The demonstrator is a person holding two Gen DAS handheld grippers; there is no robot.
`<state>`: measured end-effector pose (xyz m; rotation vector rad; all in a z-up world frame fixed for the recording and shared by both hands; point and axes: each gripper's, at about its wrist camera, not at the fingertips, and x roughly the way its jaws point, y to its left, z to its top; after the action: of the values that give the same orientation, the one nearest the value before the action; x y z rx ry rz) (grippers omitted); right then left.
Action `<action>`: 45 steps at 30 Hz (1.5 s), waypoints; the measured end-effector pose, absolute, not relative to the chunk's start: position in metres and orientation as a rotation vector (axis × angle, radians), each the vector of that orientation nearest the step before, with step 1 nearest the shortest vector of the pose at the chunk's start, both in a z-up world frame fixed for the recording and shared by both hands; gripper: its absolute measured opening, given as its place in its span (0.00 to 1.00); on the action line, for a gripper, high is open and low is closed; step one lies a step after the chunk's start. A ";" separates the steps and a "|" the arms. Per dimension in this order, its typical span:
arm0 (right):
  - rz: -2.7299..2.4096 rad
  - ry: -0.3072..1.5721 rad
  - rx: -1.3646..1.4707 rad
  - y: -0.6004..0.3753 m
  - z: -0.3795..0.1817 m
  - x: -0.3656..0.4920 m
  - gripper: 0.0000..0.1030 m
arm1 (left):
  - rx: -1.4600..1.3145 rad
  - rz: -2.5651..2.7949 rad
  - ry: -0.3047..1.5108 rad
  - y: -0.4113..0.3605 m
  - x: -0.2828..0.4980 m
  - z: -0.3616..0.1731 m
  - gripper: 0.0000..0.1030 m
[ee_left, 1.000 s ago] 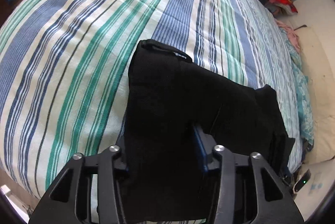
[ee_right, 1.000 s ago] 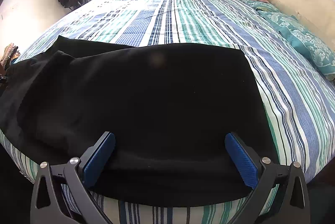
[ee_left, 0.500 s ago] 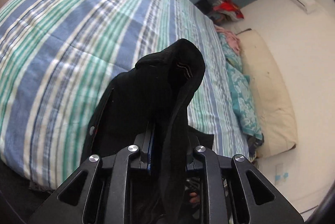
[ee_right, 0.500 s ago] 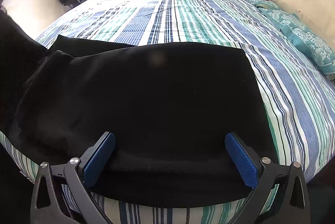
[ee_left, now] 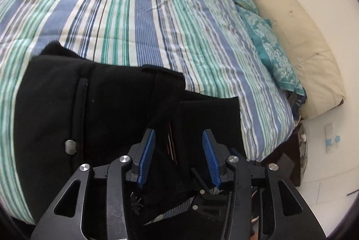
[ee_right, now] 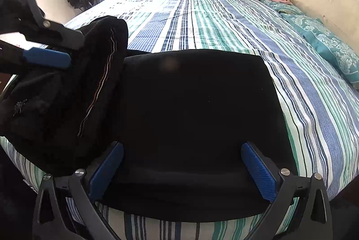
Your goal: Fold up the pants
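Carried rightward since the earlier frame, the pants (ee_left: 116, 105) leg end lies under the left hand-held gripper (ee_left: 178, 154), jaws just opened and apart, nearer than the wide-open right hand-held gripper (ee_right: 181, 172).

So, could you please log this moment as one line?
left gripper: opening, releasing pants | right gripper: open over pants | fold: unfinished

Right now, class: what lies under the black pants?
The black pants rest on the striped bedspread, which shows around and beyond them. Whatever sits directly beneath the cloth, or inside its folds, is covered and cannot be seen.
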<state>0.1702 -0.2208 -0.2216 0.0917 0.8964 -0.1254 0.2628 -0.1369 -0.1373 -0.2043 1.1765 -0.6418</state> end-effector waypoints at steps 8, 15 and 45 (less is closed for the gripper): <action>-0.080 0.769 0.244 -0.249 -0.187 0.153 1.00 | -0.187 -0.364 0.864 -0.012 0.253 -0.092 0.77; 0.484 0.689 0.746 -0.255 -0.176 0.164 0.85 | -0.344 -0.070 0.928 0.068 0.235 -0.180 0.76; 0.829 1.189 0.930 -0.190 -0.241 0.282 0.51 | -0.387 -0.003 0.971 0.095 0.244 -0.204 0.68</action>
<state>0.2818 -0.1902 -0.2411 0.9305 1.1887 0.8286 0.2436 0.0949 -0.2036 -0.3872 0.9713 -0.0026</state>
